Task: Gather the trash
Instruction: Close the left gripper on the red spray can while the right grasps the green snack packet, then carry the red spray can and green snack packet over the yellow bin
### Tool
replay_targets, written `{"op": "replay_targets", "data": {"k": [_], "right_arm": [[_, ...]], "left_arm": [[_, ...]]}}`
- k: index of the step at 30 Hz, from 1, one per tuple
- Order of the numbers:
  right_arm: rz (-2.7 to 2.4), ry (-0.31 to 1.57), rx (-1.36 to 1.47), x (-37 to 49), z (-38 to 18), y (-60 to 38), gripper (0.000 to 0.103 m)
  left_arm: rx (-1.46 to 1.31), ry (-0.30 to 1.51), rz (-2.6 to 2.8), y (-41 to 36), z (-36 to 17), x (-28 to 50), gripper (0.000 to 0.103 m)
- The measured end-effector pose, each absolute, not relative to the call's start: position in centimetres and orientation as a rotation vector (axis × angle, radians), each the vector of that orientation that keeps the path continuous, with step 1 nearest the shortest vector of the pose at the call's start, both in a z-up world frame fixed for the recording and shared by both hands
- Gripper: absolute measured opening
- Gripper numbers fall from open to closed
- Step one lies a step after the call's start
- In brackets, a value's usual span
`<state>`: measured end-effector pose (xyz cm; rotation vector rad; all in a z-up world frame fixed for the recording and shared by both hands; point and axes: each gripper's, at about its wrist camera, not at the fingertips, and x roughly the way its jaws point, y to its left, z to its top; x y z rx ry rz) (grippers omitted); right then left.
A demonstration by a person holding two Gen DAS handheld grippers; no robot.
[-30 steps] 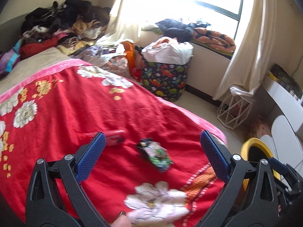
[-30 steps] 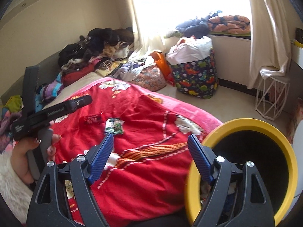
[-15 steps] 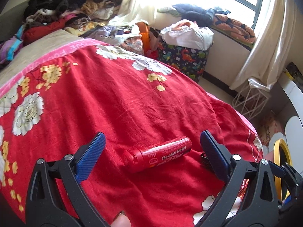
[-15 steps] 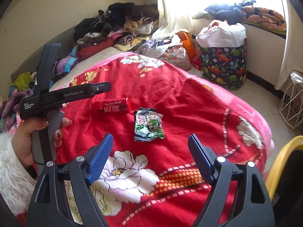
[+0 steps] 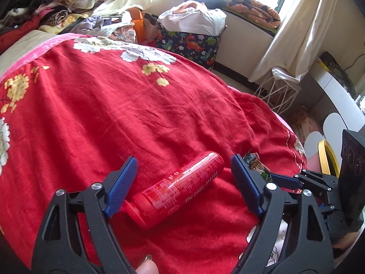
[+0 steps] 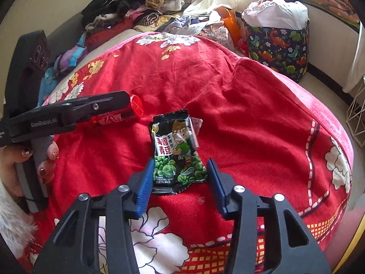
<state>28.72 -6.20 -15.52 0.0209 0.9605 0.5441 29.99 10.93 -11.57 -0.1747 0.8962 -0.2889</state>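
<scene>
Closing both claws at once on the bed, we go for two pieces of trash together. Left claw (image 5: pixel 181 186): jaws about three-quarters apart and narrowing, with the red tube (image 5: pixel 180 188) lying slantwise between them on the red blanket (image 5: pixel 114 114), cap end nearest the claw's base. Neither pad touches it yet. We set the claw astride the tube's middle, likely so the round body cannot roll out.

Right claw (image 6: pixel 180 186): jaws much narrower and closing, the near end of the green-pea snack packet (image 6: pixel 176 150) between the pads. The left pad looks to be at the packet's edge; the right pad still shows a sliver of gap, so we judge no grip yet. Taking the flat packet from its short end gives the pads something to pinch.

Views differ. Only the right wrist view shows the packet's print, the left claw's side profile across the tube, and the person's hand (image 6: pixel 16 162) on its handle. Only the left wrist view shows the gap either side of the tube, and, beyond the right claw, a yellow-rimmed bin (image 5: pixel 327 159), probably where both pieces go.
</scene>
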Motion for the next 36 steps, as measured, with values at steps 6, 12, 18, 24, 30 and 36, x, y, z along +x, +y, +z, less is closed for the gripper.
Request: {"op": "replay_targets", "data": {"k": [6, 12, 18, 24, 30, 36], "right_arm": [[0.529, 0.923, 0.086, 26.8, -15.1, -8.5, 0.031], [0.508, 0.883, 0.133, 24.6, -14.2, -10.7, 0.03], [0.499, 0.841, 0.162, 22.6, -12.8, -12.8, 0.03], [0.465, 0.797, 0.195, 20.7, -11.2, -15.6, 0.03], [0.415, 0.759, 0.235, 19.5, -9.8, -18.8, 0.03], [0.368, 0.732, 0.273, 18.3, -9.0, -22.1, 0.03]], "left_arm": [[-0.08, 0.925, -0.3, 8.4, -12.5, 29.1, 0.058], [0.045, 0.951, -0.276, 5.3, -13.4, 27.6, 0.037], [0.001, 0.943, -0.232, 3.9, -12.9, 26.5, 0.026], [-0.032, 0.887, -0.268, 1.7, -11.4, 24.8, 0.026], [-0.05, 0.838, -0.33, -1.5, -9.4, 23.3, 0.026], [-0.024, 0.812, -0.384, -4.5, -7.9, 22.2, 0.026]]}}
